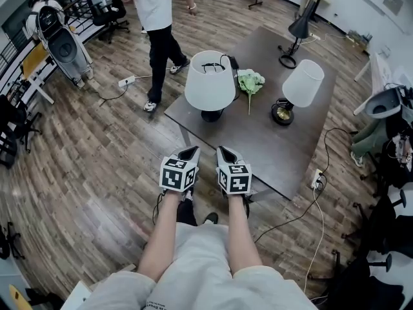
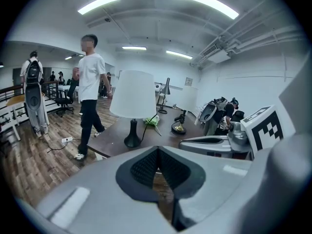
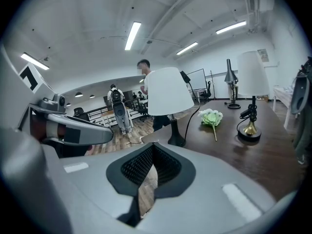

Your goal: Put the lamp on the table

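Grey moulded jaws with black ribbed pads, two sets.

- Left gripper [image 1: 188, 152]: jaws closed tip to tip, with nothing between them.
- Right gripper [image 1: 225, 152]: also closed and empty.
- Position: the two are held side by side, a little apart. They point forward and somewhat down, over the wooden floor short of the table's near edge.
- Table [image 1: 284, 154]: dark brown top, straight ahead of both grippers.
- Lamp [image 1: 210, 81]: wide white shade, slim black stem, round black base, black cord trailing behind. It stands upright on the table, ahead of the left gripper and nearest to both. Neither gripper touches it.
- Flowers [image 1: 250, 81]: a pale green bunch lying flat just right of the lamp.
- Second lamp [image 1: 302, 82]: white shade tilted, brass base, ahead and right of the right gripper.
- Black desk lamp [image 1: 298, 30]: at the table's far end.
- Person [image 1: 157, 18]: white top, walking on the floor beyond the table's left side.

Step in hand, as a judgement: nothing is being carried. The lamp already stands on the table, so the placing looks done. Which of the three lamps the task means cannot be told.

Next move, if any: a gripper would have to open first. It should then take the narrow stem rather than the shade, keep the lamp upright and mind the cord.
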The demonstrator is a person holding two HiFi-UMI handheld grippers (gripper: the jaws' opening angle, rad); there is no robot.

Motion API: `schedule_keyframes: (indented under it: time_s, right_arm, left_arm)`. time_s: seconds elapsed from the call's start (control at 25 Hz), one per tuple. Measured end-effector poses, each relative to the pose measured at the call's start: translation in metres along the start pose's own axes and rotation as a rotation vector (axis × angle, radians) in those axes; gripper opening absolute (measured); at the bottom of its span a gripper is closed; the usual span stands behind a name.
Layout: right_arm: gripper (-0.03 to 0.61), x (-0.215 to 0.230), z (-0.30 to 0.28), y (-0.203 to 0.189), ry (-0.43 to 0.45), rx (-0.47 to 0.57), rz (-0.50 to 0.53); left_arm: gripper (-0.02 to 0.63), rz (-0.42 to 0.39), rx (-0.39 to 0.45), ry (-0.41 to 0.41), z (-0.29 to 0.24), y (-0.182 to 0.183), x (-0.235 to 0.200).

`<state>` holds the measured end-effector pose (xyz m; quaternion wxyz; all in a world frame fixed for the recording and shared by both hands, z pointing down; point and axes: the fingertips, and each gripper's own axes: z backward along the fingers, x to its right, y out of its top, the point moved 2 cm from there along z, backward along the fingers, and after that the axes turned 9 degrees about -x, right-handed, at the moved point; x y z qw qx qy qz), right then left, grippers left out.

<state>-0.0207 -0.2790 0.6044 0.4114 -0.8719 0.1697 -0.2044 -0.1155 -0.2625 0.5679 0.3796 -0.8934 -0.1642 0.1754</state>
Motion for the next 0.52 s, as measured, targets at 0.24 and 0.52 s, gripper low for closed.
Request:
schedule_keyframes:
  time_s: [0.24,0.52]
  right_arm:
    - [0.025,0.0038,-0.0008,0.0015,0.002,0.002,-0.001]
    - [0.023,0.0071,0.0000,0.0054,-0.003,0.019,0.014]
  left_arm:
    - [0.001,-0.002,-0.004,-0.002,-0.0039,0.0013,0.0011]
    - [0.001,-0.007,-0.008,-0.010,-0.0081,0.0032,0.0039]
